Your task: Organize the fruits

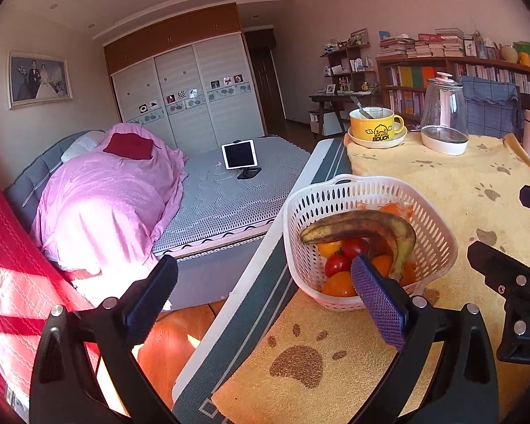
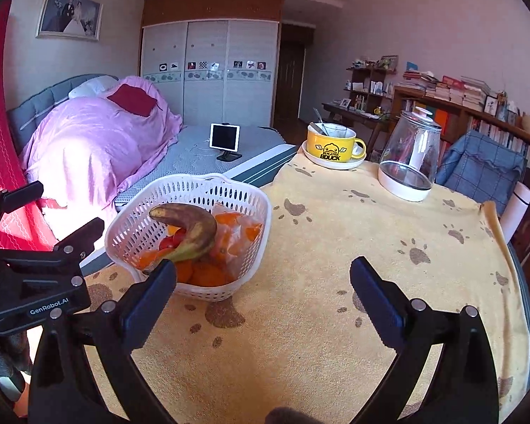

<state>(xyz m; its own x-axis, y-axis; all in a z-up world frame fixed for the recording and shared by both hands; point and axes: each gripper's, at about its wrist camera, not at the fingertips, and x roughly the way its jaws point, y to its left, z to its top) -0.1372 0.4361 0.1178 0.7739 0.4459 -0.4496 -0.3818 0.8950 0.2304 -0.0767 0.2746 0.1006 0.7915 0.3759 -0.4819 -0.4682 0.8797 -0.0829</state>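
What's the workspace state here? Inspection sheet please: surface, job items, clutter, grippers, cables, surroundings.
Surface: yellow paw-print cloth over the table, mostly bare in front.
Job's things: white basket near the table's edge, holding a browned banana, tomatoes, oranges and a plastic bag of orange fruit.
Clutter: yellow mug with spoon on a saucer; glass jar with white base.
Grippers: left gripper open, empty, one finger in front of the basket; right gripper open, empty, above the cloth.
Cables: thin white cable beside the tablet on the bed.
Surroundings: bed, wardrobe, bookshelves, red curtain.
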